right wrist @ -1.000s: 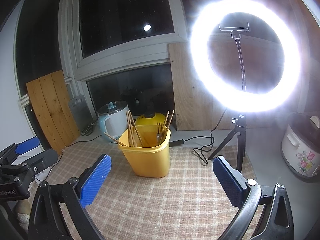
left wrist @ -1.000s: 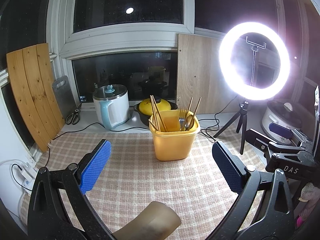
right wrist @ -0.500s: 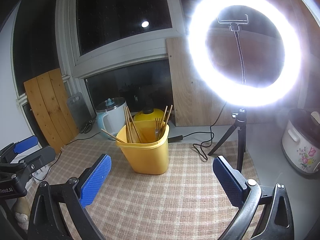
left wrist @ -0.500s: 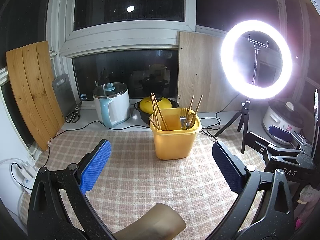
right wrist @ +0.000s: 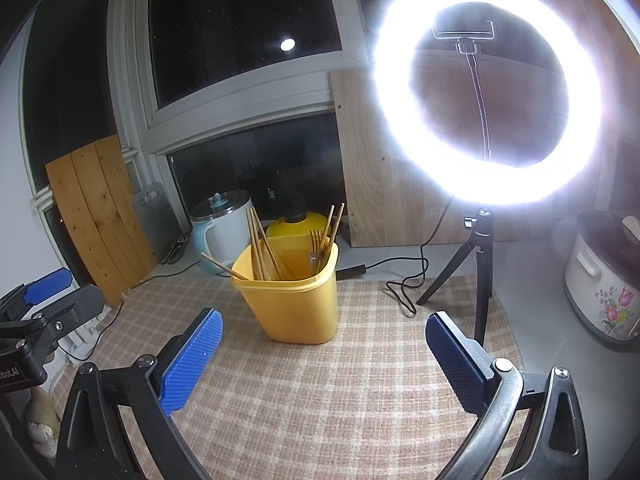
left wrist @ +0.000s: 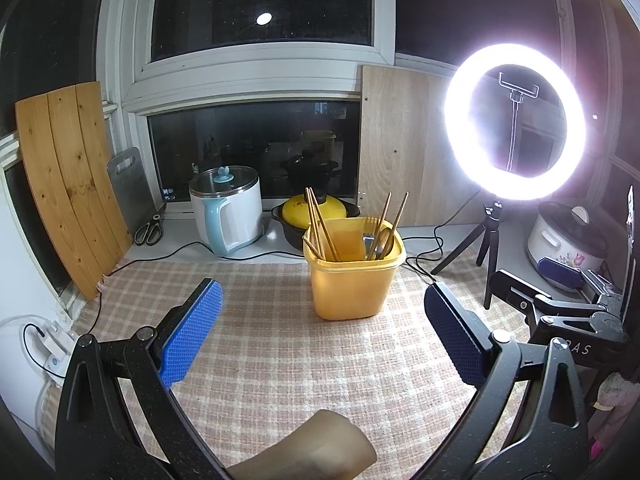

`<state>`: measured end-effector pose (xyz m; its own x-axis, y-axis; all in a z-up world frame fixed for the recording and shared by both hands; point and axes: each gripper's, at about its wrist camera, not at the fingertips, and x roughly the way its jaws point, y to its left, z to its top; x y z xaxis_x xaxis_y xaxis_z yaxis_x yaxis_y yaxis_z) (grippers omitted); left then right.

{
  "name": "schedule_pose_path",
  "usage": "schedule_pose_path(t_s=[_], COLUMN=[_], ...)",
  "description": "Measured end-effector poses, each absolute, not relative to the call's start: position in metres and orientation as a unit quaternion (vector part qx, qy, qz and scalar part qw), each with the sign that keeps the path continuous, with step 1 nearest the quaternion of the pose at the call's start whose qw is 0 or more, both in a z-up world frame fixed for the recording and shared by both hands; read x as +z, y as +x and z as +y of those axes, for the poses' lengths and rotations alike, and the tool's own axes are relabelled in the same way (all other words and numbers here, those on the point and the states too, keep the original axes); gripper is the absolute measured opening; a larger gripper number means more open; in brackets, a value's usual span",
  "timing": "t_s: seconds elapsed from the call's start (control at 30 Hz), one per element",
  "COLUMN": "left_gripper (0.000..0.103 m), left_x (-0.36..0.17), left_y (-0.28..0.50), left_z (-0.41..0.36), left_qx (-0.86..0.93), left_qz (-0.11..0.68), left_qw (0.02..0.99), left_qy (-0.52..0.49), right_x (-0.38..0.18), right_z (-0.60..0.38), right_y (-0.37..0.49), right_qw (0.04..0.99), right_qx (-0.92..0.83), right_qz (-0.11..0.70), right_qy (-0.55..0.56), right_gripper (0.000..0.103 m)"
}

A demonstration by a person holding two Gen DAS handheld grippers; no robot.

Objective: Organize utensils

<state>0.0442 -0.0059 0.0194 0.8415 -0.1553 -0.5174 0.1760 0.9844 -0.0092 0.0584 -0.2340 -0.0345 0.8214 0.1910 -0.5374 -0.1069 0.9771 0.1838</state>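
A: Left gripper?
B: Jaws spread wide, nothing between the blue pads. It hangs over the checked cloth.
A: Right gripper?
B: Likewise released and empty, above the same cloth.
A: The utensils?
B: All in the yellow bin, which stands upright on the cloth, ahead of both grippers and touching neither. Chopsticks lean at the left side; a fork, a spoon and more sticks at the right.
A: Surroundings?
B: Kettle and yellow-lidded pot behind the bin; ring light on a tripod to the right.
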Motion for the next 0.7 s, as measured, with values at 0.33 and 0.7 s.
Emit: schedule_pose_path(t_s=[0.33, 0.7], left_gripper=[0.102, 0.102], left_x=[0.02, 0.0226], left_y=[0.0435, 0.0375], left_z=[-0.0032, -0.0011], left_qx=[-0.084, -0.077], left_qz=[0.267, 0.261], left_qw=[0.96, 0.962], left_qy=[0.019, 0.019], right_x=[-0.0367, -0.0405], right_z=[-0.2346, -0.2358], right_y=[0.0554, 0.0521], right_qw=[0.951, 0.949], right_qx=[0.077, 0.076], right_qz=[0.29, 0.295], right_qy=[0.076, 0.08], right_gripper=[0.103, 0.103])
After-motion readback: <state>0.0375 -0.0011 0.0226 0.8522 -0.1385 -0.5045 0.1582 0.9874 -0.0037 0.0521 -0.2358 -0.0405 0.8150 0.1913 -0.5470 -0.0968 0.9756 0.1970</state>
